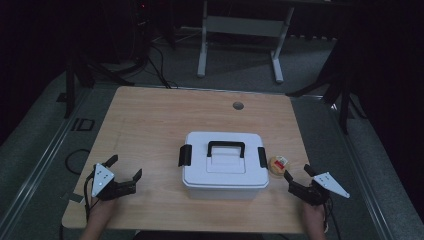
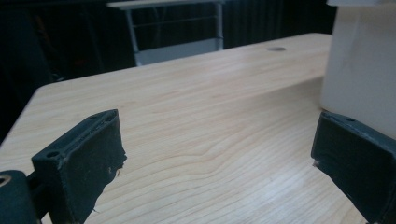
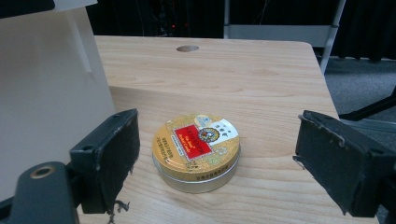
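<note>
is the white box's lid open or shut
Shut: the lid lies flat on the white box, both black side latches folded down against it.

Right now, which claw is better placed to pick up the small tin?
The right claw. Its jaws stand open with the tin lying on the table just ahead between them. The left claw is on the far side of the white box, so the box blocks its way.
</note>
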The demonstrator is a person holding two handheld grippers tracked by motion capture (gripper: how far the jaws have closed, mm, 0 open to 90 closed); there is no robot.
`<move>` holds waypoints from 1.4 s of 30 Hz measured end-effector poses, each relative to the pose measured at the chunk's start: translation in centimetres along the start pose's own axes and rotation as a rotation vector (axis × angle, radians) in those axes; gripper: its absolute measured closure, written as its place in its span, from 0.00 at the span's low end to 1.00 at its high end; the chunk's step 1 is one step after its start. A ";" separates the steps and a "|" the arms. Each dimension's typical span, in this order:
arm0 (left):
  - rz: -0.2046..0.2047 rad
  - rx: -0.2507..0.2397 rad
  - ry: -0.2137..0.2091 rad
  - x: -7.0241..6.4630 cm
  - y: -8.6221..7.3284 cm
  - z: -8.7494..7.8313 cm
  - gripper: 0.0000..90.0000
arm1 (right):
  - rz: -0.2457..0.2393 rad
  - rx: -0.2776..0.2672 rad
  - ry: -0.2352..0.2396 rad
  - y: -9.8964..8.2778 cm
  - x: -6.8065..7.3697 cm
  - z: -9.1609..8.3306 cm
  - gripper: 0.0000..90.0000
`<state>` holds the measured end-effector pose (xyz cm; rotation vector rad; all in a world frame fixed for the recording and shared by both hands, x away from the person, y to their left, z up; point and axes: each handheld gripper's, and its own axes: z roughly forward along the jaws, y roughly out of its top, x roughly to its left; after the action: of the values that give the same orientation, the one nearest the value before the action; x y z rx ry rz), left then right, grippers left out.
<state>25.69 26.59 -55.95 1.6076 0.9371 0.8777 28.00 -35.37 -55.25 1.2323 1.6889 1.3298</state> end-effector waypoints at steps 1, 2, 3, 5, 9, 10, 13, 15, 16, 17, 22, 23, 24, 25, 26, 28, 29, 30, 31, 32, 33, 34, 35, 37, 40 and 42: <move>0.012 -0.002 -0.008 -0.1 0.2 0.1 0.02 | 0.000 0.000 0.000 0.0 0.0 0.0 0.15; 0.023 -0.006 -0.024 -0.1 0.4 0.1 0.02 | 0.000 0.001 -0.001 0.0 0.0 0.0 0.15; 0.027 0.002 -0.050 -0.1 0.6 0.3 0.02 | 0.000 0.001 -0.001 0.0 0.0 0.0 0.15; 0.061 0.040 -0.135 0.0 1.2 0.7 0.02 | 0.001 0.002 -0.002 0.0 0.0 0.0 0.15; 0.083 0.118 -0.271 0.5 1.4 1.6 0.02 | 0.001 0.001 0.004 0.0 0.0 0.0 0.15; 0.083 0.118 -0.271 0.5 1.4 1.6 0.02 | 0.001 0.001 0.004 0.0 0.0 0.0 0.15; 0.113 0.186 -0.378 0.8 1.7 2.2 0.03 | -0.001 0.003 0.007 0.0 0.0 0.0 0.15; 0.150 0.221 -0.431 0.9 2.1 2.4 0.03 | -0.001 0.004 0.008 0.0 0.0 0.0 0.15; 0.150 0.221 -0.431 0.9 2.1 2.4 0.03 | -0.001 0.004 0.008 0.0 0.0 0.0 0.15; 0.189 0.271 -0.478 0.8 2.4 2.6 0.03 | -0.001 0.005 0.009 0.0 0.0 0.0 0.15; 0.283 0.374 -0.529 0.4 3.0 3.2 0.03 | -0.006 0.010 0.012 0.0 0.1 0.1 0.15; 0.293 0.393 -0.544 0.3 3.1 3.3 0.03 | -0.007 0.010 0.013 0.0 0.1 0.1 0.15; 0.312 0.419 -0.555 0.2 3.3 3.4 0.03 | -0.007 0.010 0.013 0.0 0.1 0.1 0.15; 0.340 0.438 -0.555 0.1 3.3 3.4 0.03 | -0.007 0.010 0.014 0.0 0.1 0.1 0.15; 0.354 0.454 -0.562 0.0 3.4 3.4 0.03 | -0.008 0.011 0.014 0.0 0.1 0.1 0.15; 0.381 0.494 -0.572 -0.1 3.6 3.5 0.03 | -0.008 0.010 0.016 0.0 0.1 0.1 0.15; 0.393 0.506 -0.573 -0.2 3.7 3.5 0.03 | -0.007 0.010 0.017 0.0 0.1 0.1 0.15; 0.404 0.524 -0.581 -0.2 3.8 3.5 0.03 | -0.007 0.010 0.016 0.0 0.1 0.1 0.15; 0.406 0.535 -0.588 -0.2 4.0 3.5 0.03 | -0.007 0.008 0.013 0.0 0.1 0.0 0.15; 0.406 0.554 -0.597 -0.1 4.1 3.5 0.03 | -0.007 0.006 0.011 0.0 0.0 0.0 0.15; 0.411 0.574 -0.610 -0.1 4.3 3.5 0.03 | -0.005 0.005 0.010 0.0 0.0 0.0 0.15; 0.420 0.592 -0.620 -0.1 4.4 3.5 0.03 | -0.003 0.004 0.010 0.0 0.0 0.0 0.15; 0.421 0.619 -0.631 -0.1 4.6 3.5 0.03 | -0.003 0.003 0.009 0.0 0.0 0.0 0.15; 0.445 0.662 -0.645 -0.1 4.8 3.5 0.03 | -0.003 0.004 0.009 0.0 0.0 0.0 0.15; 0.487 0.712 -0.650 -0.3 5.0 3.5 0.03 | -0.003 0.005 0.008 0.0 0.0 0.0 0.15; 0.528 0.769 -0.661 -0.6 5.3 3.6 0.03 | -0.003 0.005 0.007 0.0 0.0 0.0 0.15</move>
<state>29.39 23.68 -51.53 2.6603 0.3666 0.2350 28.01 -35.34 -55.27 1.2291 1.6995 1.3303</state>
